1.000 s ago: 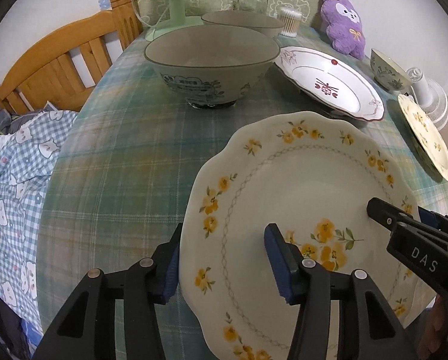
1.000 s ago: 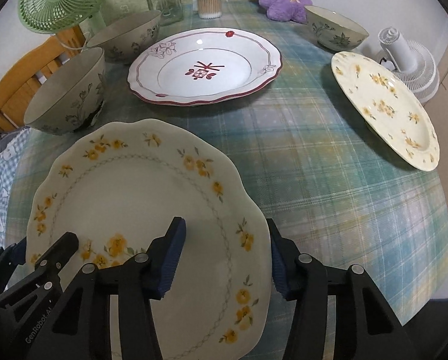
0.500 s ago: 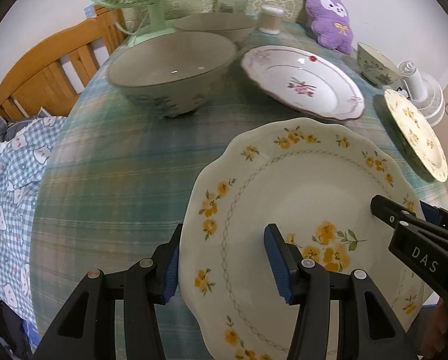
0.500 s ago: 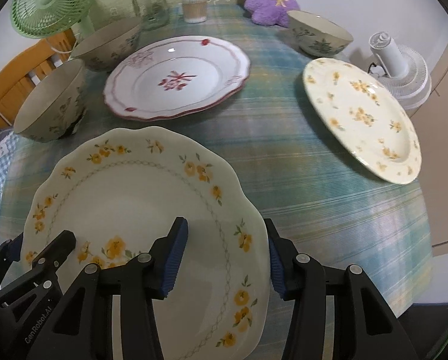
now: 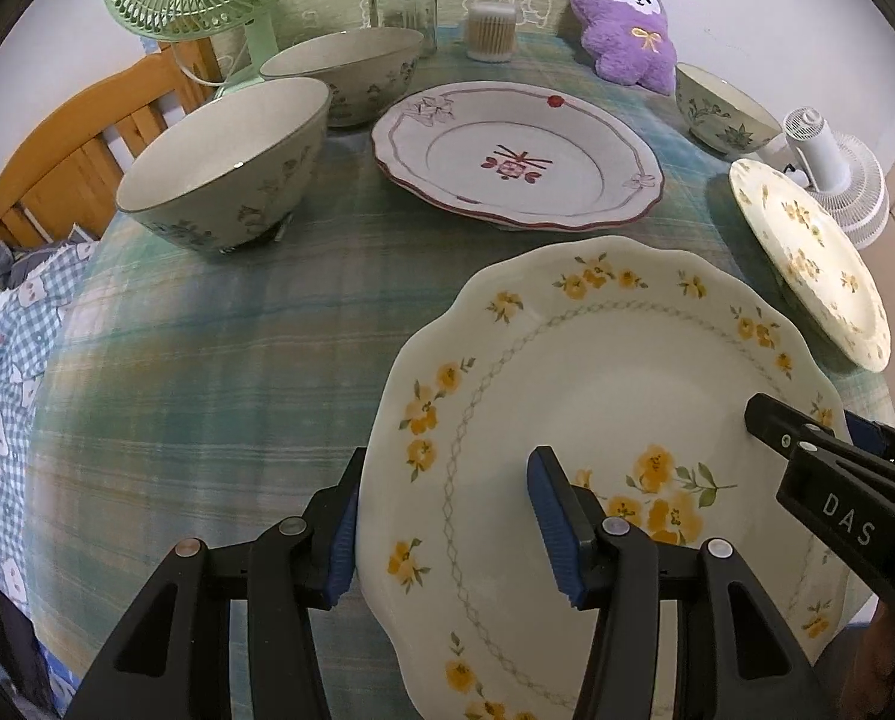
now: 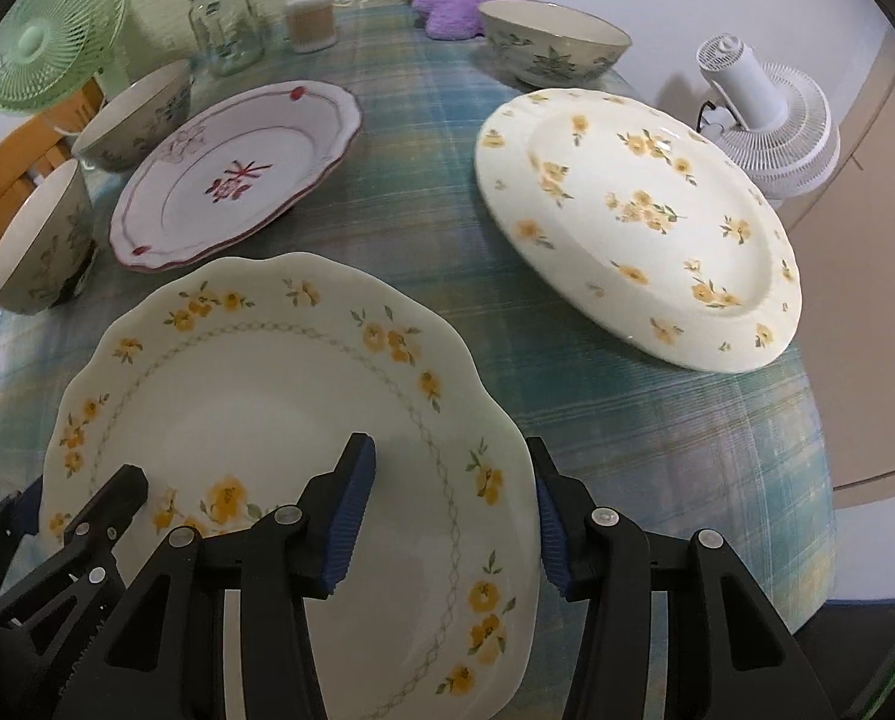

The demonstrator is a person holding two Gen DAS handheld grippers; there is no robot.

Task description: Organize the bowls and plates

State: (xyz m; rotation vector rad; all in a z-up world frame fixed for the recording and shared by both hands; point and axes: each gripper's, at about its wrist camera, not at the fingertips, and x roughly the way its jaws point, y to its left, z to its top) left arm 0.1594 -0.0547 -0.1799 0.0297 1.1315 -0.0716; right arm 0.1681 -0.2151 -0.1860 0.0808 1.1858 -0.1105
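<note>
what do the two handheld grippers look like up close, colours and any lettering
Both the left gripper and the right gripper are black plastic clamps with ribbed blue pads on the jaws and silver rivets at the pivots. White "DAS" lettering shows on the right one's side in the left wrist view.

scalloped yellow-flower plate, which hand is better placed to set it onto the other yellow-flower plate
Right, probably. The right gripper grips the scalloped plate by the edge facing the round yellow-flower plate; the left gripper holds the far edge.

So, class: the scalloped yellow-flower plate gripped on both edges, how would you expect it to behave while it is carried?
The scalloped yellow-flower plate looks like glazed ceramic: probably rigid, brittle if dropped. Its glossy rim may slip. The left claw and right claw each hold opposite edges, so it should stay level.
</note>
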